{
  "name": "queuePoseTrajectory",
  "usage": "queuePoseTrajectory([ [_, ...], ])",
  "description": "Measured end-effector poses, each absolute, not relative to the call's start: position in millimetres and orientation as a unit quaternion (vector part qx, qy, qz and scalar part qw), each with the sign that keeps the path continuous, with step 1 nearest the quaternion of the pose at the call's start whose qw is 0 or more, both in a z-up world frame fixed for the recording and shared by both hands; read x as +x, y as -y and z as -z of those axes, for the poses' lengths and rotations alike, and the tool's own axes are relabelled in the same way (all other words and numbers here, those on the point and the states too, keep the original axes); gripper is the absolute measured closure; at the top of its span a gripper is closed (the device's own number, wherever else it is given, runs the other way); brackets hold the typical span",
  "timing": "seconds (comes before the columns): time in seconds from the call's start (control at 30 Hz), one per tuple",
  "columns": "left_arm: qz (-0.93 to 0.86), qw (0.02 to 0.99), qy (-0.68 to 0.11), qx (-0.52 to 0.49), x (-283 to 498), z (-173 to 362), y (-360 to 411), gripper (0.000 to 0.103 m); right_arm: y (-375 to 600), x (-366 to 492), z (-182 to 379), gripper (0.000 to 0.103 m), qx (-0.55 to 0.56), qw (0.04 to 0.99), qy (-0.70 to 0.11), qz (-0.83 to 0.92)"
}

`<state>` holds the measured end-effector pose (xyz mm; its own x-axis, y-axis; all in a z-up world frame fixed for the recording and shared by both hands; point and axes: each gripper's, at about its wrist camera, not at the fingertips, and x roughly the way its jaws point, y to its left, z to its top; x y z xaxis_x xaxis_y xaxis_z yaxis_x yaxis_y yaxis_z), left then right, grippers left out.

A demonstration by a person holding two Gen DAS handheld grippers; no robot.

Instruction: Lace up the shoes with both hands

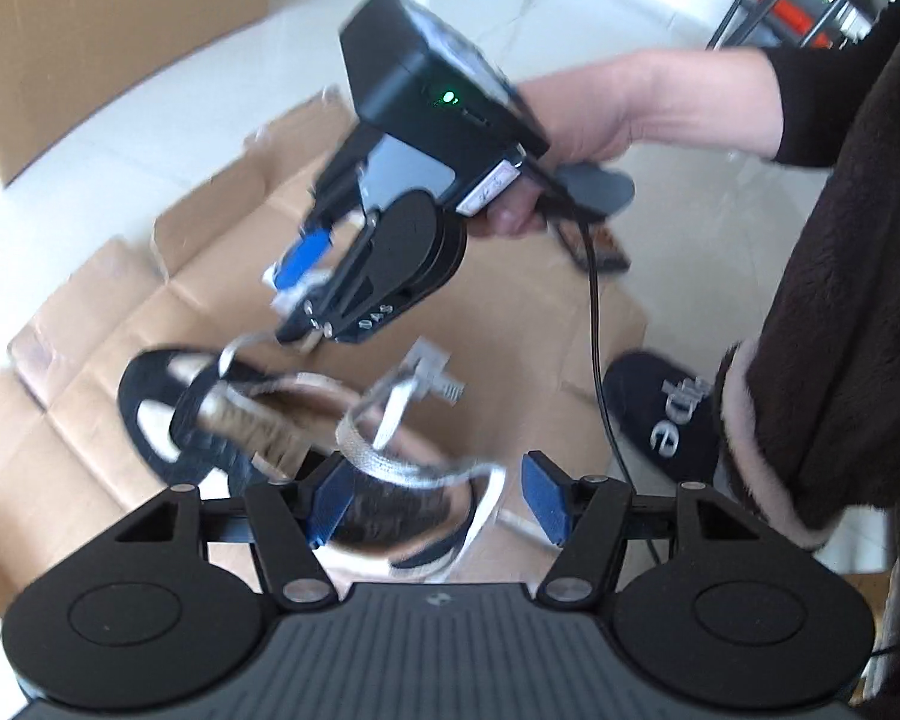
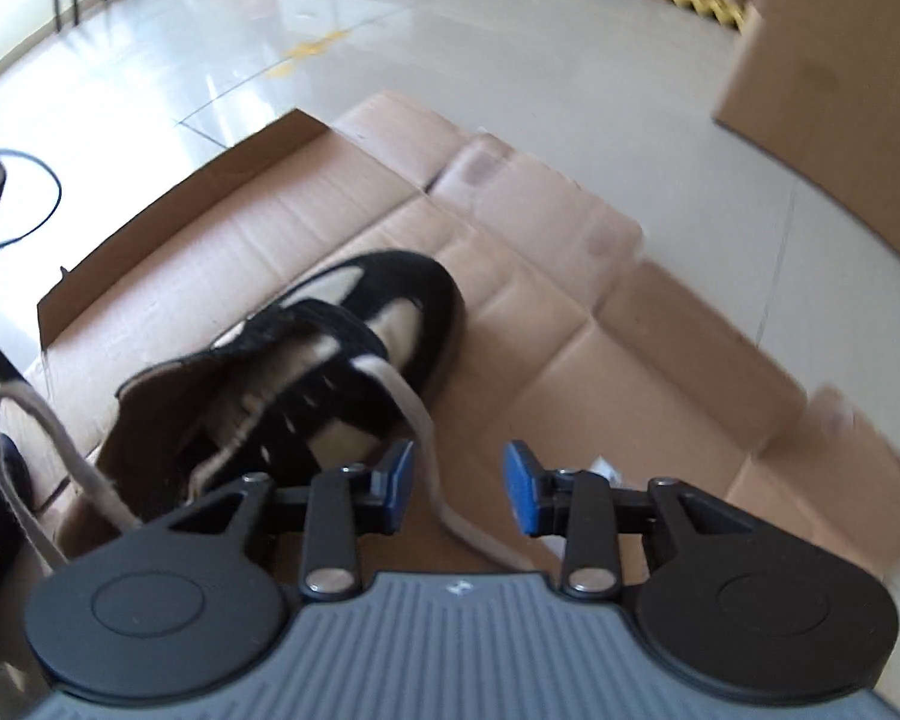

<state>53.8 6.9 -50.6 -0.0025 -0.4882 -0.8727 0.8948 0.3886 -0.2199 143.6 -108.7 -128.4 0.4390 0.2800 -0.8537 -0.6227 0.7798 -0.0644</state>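
A black and white shoe (image 2: 354, 360) lies on flattened cardboard (image 2: 570, 330). In the right wrist view my right gripper (image 2: 459, 483) stands over the shoe's side. One grey lace (image 2: 417, 420) runs from the eyelets down through the gap between the blue pads, close to the left pad, and is not pinched. In the left wrist view my left gripper (image 1: 438, 504) is open above the shoe (image 1: 210, 420). A loop of lace (image 1: 384, 462) lies by its left pad (image 1: 330, 504), loose. The lace's tagged end (image 1: 432, 381) sticks up beyond it. A hand holds the right gripper (image 1: 297, 312) above the toe.
The person's dark slipper (image 1: 660, 414) and fleecy sleeve sit at the right. A black cable (image 1: 594, 330) hangs from the right gripper. Large cardboard boxes (image 1: 90, 30) (image 2: 840, 120) stand on the pale floor beyond the cardboard sheet (image 1: 510, 330).
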Motion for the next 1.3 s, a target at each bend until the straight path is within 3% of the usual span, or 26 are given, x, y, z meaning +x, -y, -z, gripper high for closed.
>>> queuePoseTrajectory([
  [0.17,0.526,0.645,-0.505,0.230,41.3,62.5,-5.3,0.039,92.3,146.6,133.8,0.074,-0.227,0.823,-0.438,-0.281],
  [0.3,0.497,0.655,-0.519,0.234,44.4,66.6,-17.1,0.036,89.2,148.8,138.8,0.097,-0.222,0.822,-0.440,-0.284],
  [0.37,0.473,0.669,-0.523,0.235,51.9,63.7,-26.2,0.035,89.1,148.9,139.3,0.101,-0.210,0.824,-0.444,-0.284],
  [0.57,0.401,0.723,-0.504,0.249,81.1,52.6,-46.3,0.030,93.1,148.2,130.8,0.102,-0.177,0.842,-0.437,-0.263],
  [0.77,0.361,0.768,-0.481,0.219,114.7,76.4,-20.4,0.030,90.9,147.9,129.6,0.102,-0.158,0.851,-0.435,-0.249],
  [0.87,0.385,0.752,-0.488,0.219,120.9,101.7,-8.9,0.032,94.0,149.5,129.7,0.103,-0.141,0.860,-0.432,-0.234],
  [0.93,0.401,0.732,-0.501,0.231,119.3,117.4,-5.7,0.040,96.0,149.6,129.0,0.103,-0.136,0.871,-0.420,-0.217],
  [1.3,0.420,0.722,-0.497,0.237,103.2,123.8,-18.9,0.039,110.7,164.2,116.3,0.103,-0.128,0.899,-0.389,-0.156],
])
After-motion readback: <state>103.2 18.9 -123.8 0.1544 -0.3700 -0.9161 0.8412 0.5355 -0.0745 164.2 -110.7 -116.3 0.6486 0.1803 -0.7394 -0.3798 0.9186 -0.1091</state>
